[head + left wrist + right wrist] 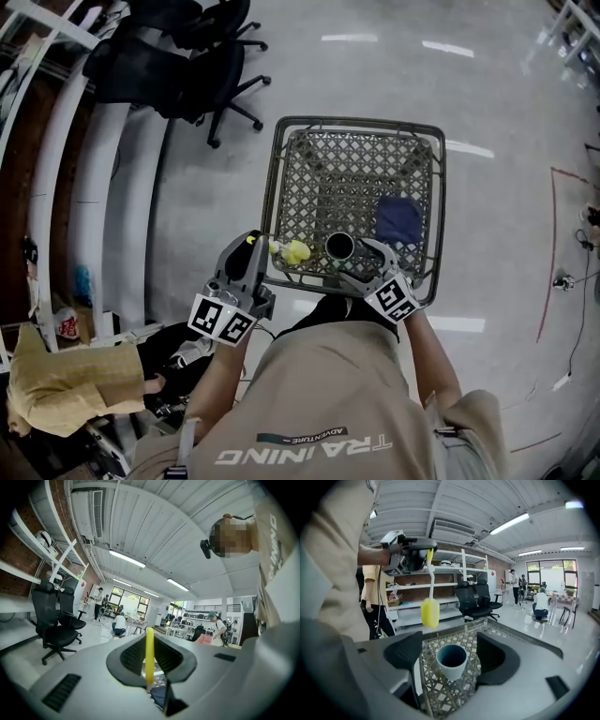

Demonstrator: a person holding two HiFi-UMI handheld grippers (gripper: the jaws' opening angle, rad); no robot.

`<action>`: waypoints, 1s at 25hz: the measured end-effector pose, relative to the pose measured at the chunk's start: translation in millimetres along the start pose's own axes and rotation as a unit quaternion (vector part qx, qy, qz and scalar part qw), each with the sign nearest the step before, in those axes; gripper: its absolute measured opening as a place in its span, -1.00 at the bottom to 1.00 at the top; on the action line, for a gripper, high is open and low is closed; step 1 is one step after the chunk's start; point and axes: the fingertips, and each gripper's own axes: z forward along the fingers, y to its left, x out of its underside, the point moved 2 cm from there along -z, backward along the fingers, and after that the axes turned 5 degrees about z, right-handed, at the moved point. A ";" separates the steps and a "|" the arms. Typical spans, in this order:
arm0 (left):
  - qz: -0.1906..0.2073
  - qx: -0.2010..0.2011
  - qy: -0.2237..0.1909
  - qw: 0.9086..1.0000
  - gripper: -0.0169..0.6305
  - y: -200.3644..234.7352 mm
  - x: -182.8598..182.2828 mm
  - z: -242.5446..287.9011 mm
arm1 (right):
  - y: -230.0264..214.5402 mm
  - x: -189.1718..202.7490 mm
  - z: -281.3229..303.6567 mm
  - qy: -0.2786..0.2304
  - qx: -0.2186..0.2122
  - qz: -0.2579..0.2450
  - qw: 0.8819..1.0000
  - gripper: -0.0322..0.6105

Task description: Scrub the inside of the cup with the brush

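Observation:
A dark teal cup (339,247) stands upright on the metal lattice table (273,187) near its front edge. My right gripper (364,264) is open, and the cup (451,663) sits between its jaws with a gap on each side. My left gripper (251,242) is shut on the thin yellow handle (149,653) of the brush. The brush's yellow head (292,251) hangs just left of the cup, above the table. In the right gripper view the brush head (430,612) dangles from the left gripper (410,555), up and to the left of the cup.
A dark blue cloth (398,220) lies on the table behind and right of the cup. Black office chairs (202,66) stand on the floor to the far left, beside white shelving (89,187). A person in a yellow top (56,389) stands to my left.

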 end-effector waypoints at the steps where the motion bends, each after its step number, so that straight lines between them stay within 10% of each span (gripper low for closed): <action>1: -0.003 0.000 0.002 1.000 -0.79 0.9 -0.3 -0.2 | -1.0 14.9 5.7 0.020 -0.002 -0.005 1.000 0.25; 11: 0.001 0.003 0.010 1.000 -0.79 5.6 -3.2 0.2 | -7.5 110.2 68.5 0.087 0.009 -0.005 0.996 0.39; 25: 0.017 0.015 0.037 0.999 -0.79 21.7 2.2 -3.2 | -15.9 118.6 134.1 0.060 0.015 -0.022 0.998 0.41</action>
